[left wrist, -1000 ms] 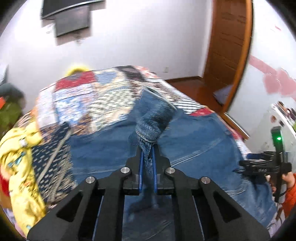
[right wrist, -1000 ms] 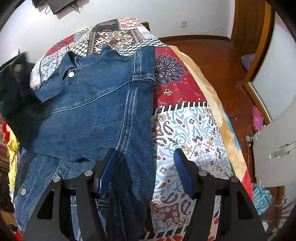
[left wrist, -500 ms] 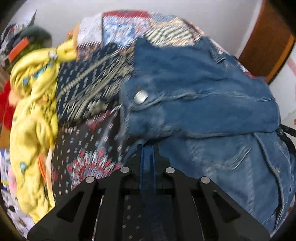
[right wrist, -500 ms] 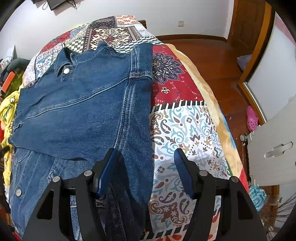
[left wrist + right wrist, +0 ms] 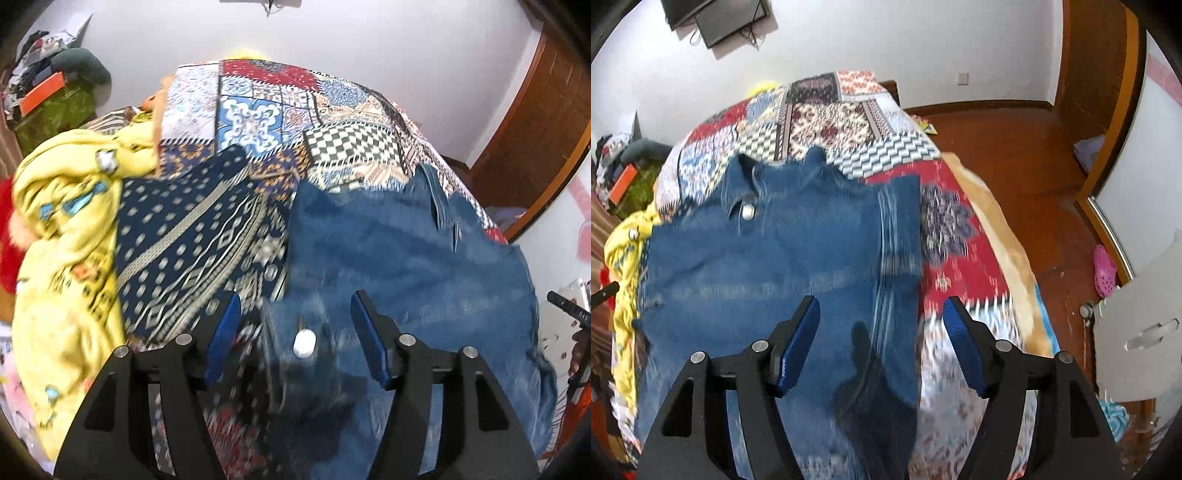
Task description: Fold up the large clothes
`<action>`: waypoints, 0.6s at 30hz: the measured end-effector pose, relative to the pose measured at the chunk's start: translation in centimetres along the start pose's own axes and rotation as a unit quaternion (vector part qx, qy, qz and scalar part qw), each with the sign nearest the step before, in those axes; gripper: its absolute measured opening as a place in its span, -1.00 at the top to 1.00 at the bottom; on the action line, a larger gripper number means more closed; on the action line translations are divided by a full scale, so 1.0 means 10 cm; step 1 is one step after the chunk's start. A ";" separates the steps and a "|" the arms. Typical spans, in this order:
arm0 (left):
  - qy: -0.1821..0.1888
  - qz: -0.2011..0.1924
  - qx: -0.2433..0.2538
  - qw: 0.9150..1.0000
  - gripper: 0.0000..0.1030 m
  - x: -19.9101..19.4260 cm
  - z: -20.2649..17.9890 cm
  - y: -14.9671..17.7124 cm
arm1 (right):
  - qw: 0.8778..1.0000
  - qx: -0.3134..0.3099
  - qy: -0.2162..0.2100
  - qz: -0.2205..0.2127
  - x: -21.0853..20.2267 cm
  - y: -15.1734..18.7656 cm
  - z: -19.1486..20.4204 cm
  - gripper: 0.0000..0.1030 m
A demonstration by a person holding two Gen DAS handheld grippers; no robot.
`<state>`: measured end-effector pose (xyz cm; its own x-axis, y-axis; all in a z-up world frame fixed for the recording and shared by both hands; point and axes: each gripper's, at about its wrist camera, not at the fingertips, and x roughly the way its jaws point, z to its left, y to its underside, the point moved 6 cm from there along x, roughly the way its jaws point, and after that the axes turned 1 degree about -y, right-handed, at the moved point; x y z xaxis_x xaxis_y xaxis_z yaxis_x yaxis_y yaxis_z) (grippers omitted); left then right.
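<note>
A blue denim jacket [image 5: 399, 258] lies partly folded on the patchwork bed cover [image 5: 258, 110]. My left gripper [image 5: 295, 328] is open above the jacket's left edge, over a metal button [image 5: 304, 342]. My right gripper [image 5: 881, 328] is open and empty above the jacket's [image 5: 783, 258] right side, near a stitched seam; the collar and its button [image 5: 749, 211] lie at the far end. Both views are motion-blurred.
A yellow garment [image 5: 70, 236] and a dark patterned cloth [image 5: 192, 236] lie left of the jacket. A wooden floor [image 5: 1015, 147], a pink shoe [image 5: 1105, 271] and a white cabinet [image 5: 1137, 325] are to the right of the bed. A wooden door [image 5: 535, 122] stands at the back.
My left gripper let go of the denim edge it held and opened. The jacket now lies flat, folded over. Both grippers have tilted up a little.
</note>
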<state>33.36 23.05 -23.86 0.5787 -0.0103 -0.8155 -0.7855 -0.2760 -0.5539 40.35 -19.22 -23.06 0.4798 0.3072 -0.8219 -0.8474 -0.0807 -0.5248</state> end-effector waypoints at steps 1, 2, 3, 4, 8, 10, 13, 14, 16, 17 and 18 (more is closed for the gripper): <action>0.009 0.006 0.001 1.000 -0.19 0.09 -0.01 -0.08 | 1.000 0.004 -0.002 -0.001 0.04 -0.04 -0.01 -0.28; 0.013 0.011 -0.002 1.000 -0.19 0.18 -0.01 -0.14 | 1.000 0.009 -0.004 0.001 0.11 -0.10 -0.03 -0.28; 0.019 0.019 -0.006 1.000 -0.19 0.28 -0.02 -0.18 | 1.000 0.015 -0.005 0.005 0.18 -0.14 -0.07 -0.28; 0.029 0.028 -0.011 0.999 -0.19 0.39 -0.03 -0.22 | 1.000 0.022 -0.008 0.009 0.26 -0.18 -0.10 -0.28; 0.073 0.063 -0.042 0.994 -0.19 0.81 -0.02 -0.33 | 0.998 0.053 -0.019 0.040 0.53 -0.24 -0.23 -0.28; 0.090 0.088 -0.066 0.990 -0.19 1.02 0.02 -0.37 | 0.996 0.065 -0.032 0.060 0.72 -0.28 -0.28 -0.28; 0.135 0.109 -0.105 0.979 -0.18 1.25 0.06 -0.41 | 0.994 0.069 -0.047 0.069 0.87 -0.34 -0.28 -0.24; 0.163 0.113 -0.123 0.972 -0.18 1.30 0.06 -0.42 | 0.995 0.060 -0.051 0.065 0.89 -0.37 -0.26 -0.10; 0.188 0.109 -0.146 0.965 0.08 1.35 0.07 -0.46 | 0.995 0.045 -0.065 0.058 0.93 -0.42 -0.21 0.29; 0.195 0.112 -0.153 0.962 0.50 1.38 0.07 -0.48 | 0.995 0.046 -0.070 0.061 0.94 -0.43 -0.22 0.46; 0.198 0.114 -0.158 0.961 0.76 1.39 0.08 -0.49 | 0.994 0.054 -0.066 0.063 0.97 -0.45 -0.23 0.60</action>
<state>45.12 25.00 -32.61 0.4873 -0.4521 -0.7471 -0.8316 -0.5012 -0.2392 49.31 -18.04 -29.18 0.3408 0.4233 -0.8394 -0.9214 -0.0269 -0.3877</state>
